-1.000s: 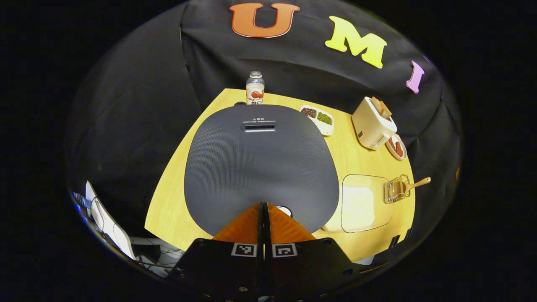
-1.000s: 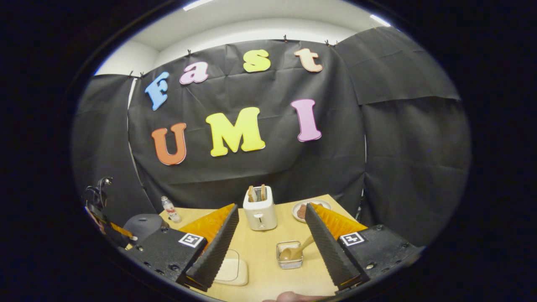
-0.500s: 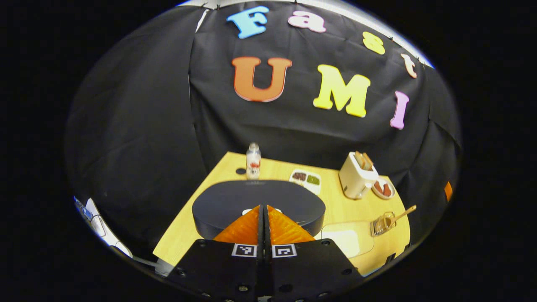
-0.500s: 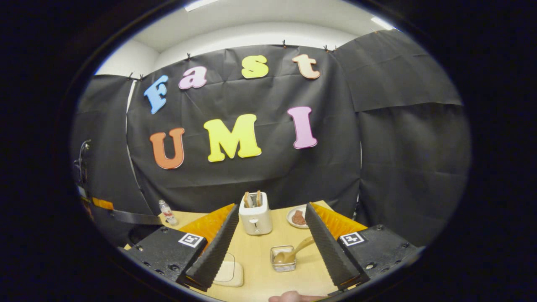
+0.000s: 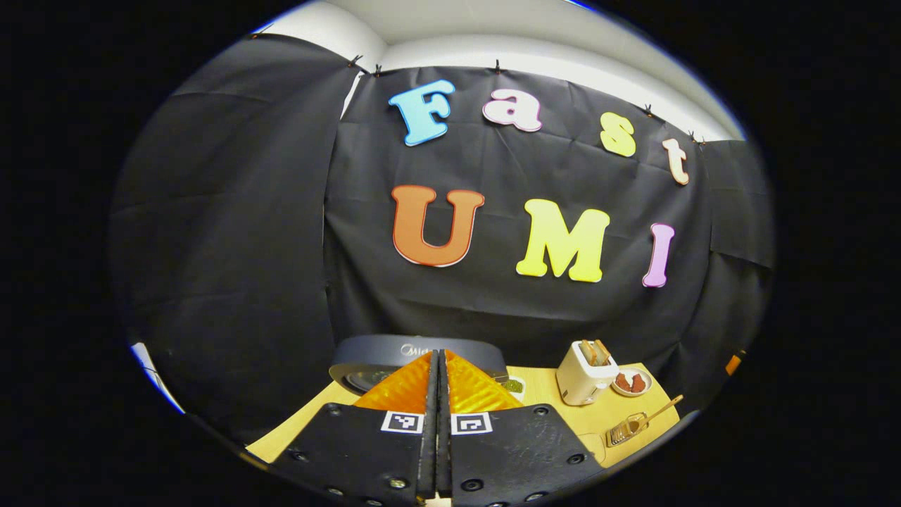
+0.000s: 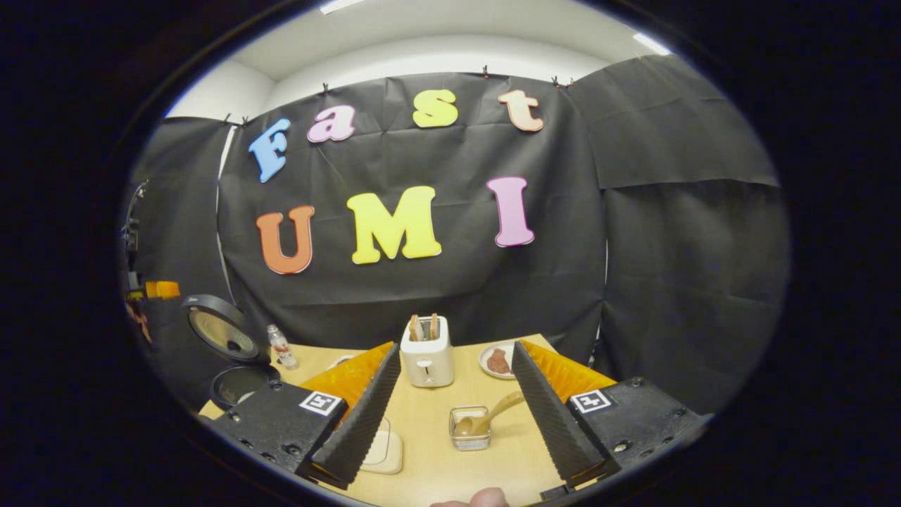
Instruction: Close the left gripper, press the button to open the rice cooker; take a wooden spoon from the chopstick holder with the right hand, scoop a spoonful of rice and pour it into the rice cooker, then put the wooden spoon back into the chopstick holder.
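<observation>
Now the rice cooker (image 6: 229,352) stands open at the table (image 6: 429,422) edge.

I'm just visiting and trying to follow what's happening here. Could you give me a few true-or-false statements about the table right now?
1. The dark round rice cooker lid stands open. True.
2. The right gripper holds the wooden spoon. False: it is open, and the spoon sits in the wire chopstick holder.
3. The left gripper is shut. True.
4. The white toaster is empty. False: slices stick up from it.
</observation>
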